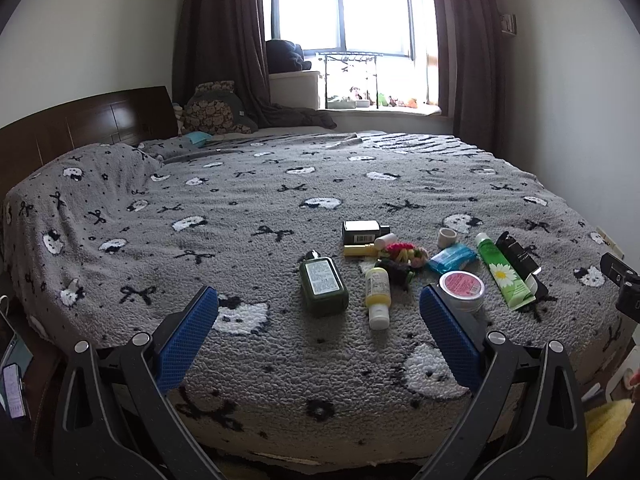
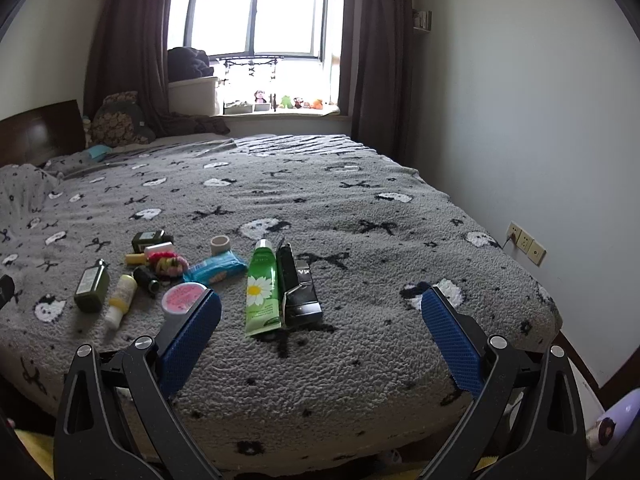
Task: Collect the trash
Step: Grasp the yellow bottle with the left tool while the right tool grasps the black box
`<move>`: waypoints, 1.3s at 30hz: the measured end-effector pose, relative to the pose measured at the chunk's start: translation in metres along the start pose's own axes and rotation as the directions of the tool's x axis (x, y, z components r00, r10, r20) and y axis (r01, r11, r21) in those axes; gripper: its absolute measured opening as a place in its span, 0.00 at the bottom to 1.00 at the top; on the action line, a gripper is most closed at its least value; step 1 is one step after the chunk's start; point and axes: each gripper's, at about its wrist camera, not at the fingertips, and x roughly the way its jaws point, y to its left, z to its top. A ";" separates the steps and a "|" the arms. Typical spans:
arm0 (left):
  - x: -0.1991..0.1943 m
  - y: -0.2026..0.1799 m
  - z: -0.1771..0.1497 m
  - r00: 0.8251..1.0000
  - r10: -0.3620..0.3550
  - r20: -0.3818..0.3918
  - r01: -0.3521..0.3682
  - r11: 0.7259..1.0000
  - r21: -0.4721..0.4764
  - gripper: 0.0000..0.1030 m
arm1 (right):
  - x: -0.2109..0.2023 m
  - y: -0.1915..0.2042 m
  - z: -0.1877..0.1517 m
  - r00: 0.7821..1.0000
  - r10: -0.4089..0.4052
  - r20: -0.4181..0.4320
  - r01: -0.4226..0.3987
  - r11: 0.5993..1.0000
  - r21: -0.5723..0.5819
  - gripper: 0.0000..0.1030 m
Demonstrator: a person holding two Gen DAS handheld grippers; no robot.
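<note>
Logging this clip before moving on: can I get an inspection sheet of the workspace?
Surface: bed under grey patterned blanket.
Job's things: green tube, black carton, pink-lidded jar, dark bottle, yellow bottle, wipes pack, hair ties, lying apart.
Clutter: cushion by headboard.
Grippers: left gripper and right gripper open, empty.
Cables: plug in wall socket.
Surroundings: window, curtains, toys on sill.

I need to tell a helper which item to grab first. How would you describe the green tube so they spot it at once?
On the grey patterned bed, find the cluster of toiletries near the foot edge. At the cluster's window-wall end lies the green tube, flat, beside a black carton. It is the only bright green item, with a white daisy printed on it.
</note>
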 end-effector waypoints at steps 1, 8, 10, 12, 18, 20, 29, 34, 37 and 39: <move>0.007 -0.002 -0.003 1.000 -0.004 -0.012 0.004 1.000 0.009 0.93 | 0.006 -0.002 -0.002 1.000 0.003 -0.008 -0.003 1.000 0.004 0.97; 0.050 -0.025 -0.017 0.993 -0.054 -0.105 0.062 0.995 0.074 0.90 | 0.052 -0.003 -0.011 0.996 0.014 -0.090 -0.016 1.000 -0.016 0.97; 0.062 -0.032 -0.017 0.988 -0.086 -0.130 0.097 0.992 0.077 0.86 | 0.065 -0.003 -0.011 0.993 0.031 -0.113 -0.032 0.999 -0.011 0.97; 0.076 -0.039 -0.016 0.979 -0.126 -0.162 0.140 0.987 0.076 0.81 | 0.082 -0.004 -0.008 0.988 0.060 -0.142 -0.060 0.998 0.005 0.97; 0.122 -0.050 -0.004 0.958 -0.181 -0.223 0.197 0.979 0.055 0.65 | 0.123 0.000 0.006 0.981 0.086 -0.176 -0.084 0.996 0.019 0.97; 0.140 -0.054 -0.003 0.948 -0.191 -0.254 0.209 0.977 0.046 0.60 | 0.136 0.002 0.011 0.978 0.107 -0.181 -0.106 0.994 0.016 0.95; 0.189 -0.056 -0.006 0.937 -0.155 -0.312 0.182 0.981 0.060 0.57 | 0.194 0.019 0.016 0.951 0.134 -0.279 -0.154 0.987 -0.052 0.52; 0.204 -0.059 -0.005 0.922 -0.190 -0.338 0.215 0.976 0.040 0.49 | 0.214 0.021 0.008 0.930 0.164 -0.330 -0.185 0.982 -0.033 0.34; 0.208 -0.064 -0.008 0.918 -0.186 -0.351 0.220 0.973 0.061 0.41 | 0.215 0.021 0.008 0.924 0.191 -0.332 -0.212 0.977 -0.027 0.15; 0.207 -0.066 -0.009 0.918 -0.187 -0.351 0.223 0.973 0.066 0.30 | 0.212 0.022 0.008 0.928 0.187 -0.321 -0.211 0.977 -0.040 0.12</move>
